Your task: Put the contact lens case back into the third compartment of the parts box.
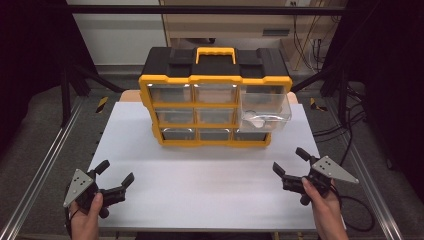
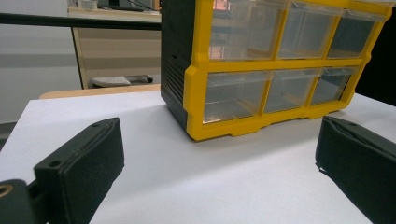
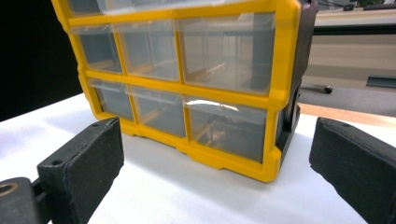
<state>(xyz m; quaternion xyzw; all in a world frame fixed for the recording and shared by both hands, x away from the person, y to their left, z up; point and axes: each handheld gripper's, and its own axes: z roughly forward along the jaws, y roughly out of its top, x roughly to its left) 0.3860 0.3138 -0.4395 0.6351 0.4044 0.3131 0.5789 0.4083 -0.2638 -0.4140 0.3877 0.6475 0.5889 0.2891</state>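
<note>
At the near corners of the table, I have both grippers off the work: left gripper near-left, right gripper near-right, each with jaws spread wide and nothing between them, a hand wrapped round each handle. Grey three-cornered plates on top, black matte jaws, flat padded faces with a fine grain seen up close in the gripper views.

Ahead, well apart from both, stands the organizer upright at the table's far middle: yellow frame, black shell and top, yellow carry handle, three rows of three clear plastic drawers. High view shows the top-right drawer pulled out toward me with something pale inside, too blurred to name. Left gripper view catches the organizer from its left corner, ribbed black side wall visible; right gripper view catches the organizer from its right corner, with dividers seen through the clear fronts.

White table is smooth and matte, wide bare stretch between grippers and organizer. Metal rails run along both sides; the open drawer overhangs the front.
</note>
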